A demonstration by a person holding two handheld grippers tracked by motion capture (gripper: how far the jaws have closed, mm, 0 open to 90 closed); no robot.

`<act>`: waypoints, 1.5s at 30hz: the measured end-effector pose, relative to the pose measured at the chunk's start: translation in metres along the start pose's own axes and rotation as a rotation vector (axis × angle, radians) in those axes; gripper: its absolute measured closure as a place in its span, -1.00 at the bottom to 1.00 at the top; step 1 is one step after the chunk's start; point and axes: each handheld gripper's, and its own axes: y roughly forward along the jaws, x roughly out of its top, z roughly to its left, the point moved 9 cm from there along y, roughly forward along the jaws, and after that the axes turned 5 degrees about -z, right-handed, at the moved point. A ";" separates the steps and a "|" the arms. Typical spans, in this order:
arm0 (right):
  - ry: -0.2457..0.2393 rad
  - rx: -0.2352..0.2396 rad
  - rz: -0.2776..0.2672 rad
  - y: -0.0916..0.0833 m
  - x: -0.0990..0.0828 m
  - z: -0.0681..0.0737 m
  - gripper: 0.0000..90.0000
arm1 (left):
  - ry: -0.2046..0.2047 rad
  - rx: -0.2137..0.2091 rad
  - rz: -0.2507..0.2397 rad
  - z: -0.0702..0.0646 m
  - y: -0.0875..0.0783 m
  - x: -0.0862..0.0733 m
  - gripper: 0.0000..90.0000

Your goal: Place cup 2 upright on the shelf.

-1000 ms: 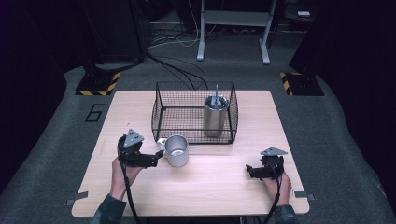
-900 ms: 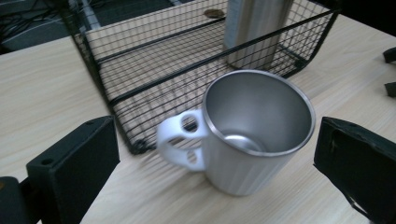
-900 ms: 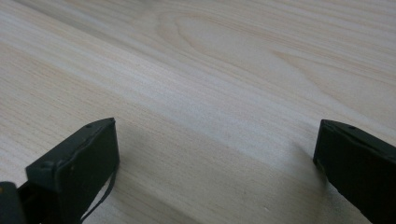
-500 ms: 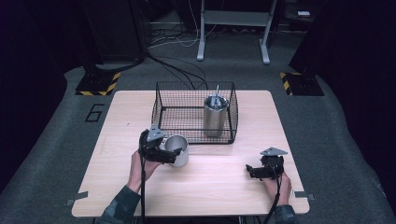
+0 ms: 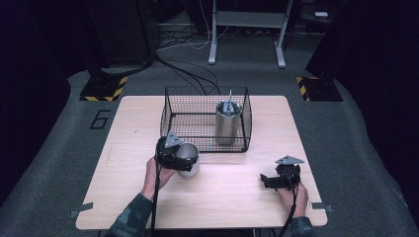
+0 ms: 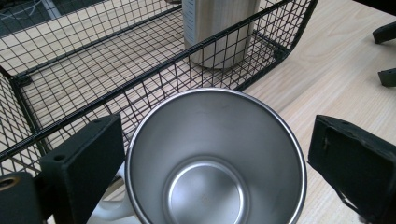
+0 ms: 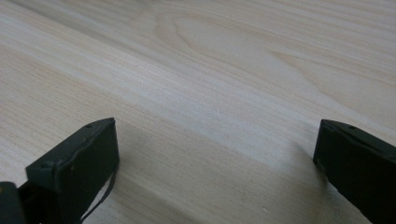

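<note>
A steel mug (image 5: 190,157) with a white handle stands on the wooden table (image 5: 222,202), just in front of the black wire basket (image 5: 205,89). My left gripper (image 5: 184,160) is open and straddles it. In the left gripper view the mug (image 6: 215,186) sits between the two jaws, each close beside the rim. I look down into its empty inside. A tall steel tumbler (image 5: 228,123) with a lid and straw stands upright inside the basket at its right. My right gripper (image 5: 266,181) rests open near the front right, nothing between its jaws (image 7: 215,135).
The basket's near wall (image 6: 140,79) runs right behind the mug, with the tumbler (image 6: 217,28) beyond it. Bare tabletop (image 7: 233,70) lies ahead of the right gripper. Beyond the table's far edge are dark floor, cables and a stand's legs (image 5: 247,54).
My left gripper has moved right along the table from the left of the mug and now has its jaws around it. The right gripper and the mug stayed put.
</note>
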 end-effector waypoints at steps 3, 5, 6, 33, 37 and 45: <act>0.000 0.000 0.000 0.000 0.000 0.000 -1.00 | 0.003 0.003 0.002 0.000 0.002 -0.001 -0.91; 0.001 -0.001 0.000 0.000 0.000 0.000 -1.00 | 0.002 0.005 0.006 0.000 0.004 -0.003 -0.90; -0.001 0.000 0.004 0.000 0.000 0.000 -1.00 | 0.010 0.009 0.007 0.000 0.006 -0.004 -0.89; -0.020 0.021 0.000 -0.006 -0.005 -0.002 -1.00 | 0.036 0.016 0.030 0.000 0.007 -0.011 -0.86; -0.026 0.028 -0.002 -0.005 -0.005 -0.003 -1.00 | 0.035 0.018 0.008 0.001 0.002 -0.009 -0.86; -0.051 0.058 0.000 -0.004 -0.003 -0.003 -1.00 | 0.053 0.014 -0.007 -0.001 -0.012 -0.004 -0.86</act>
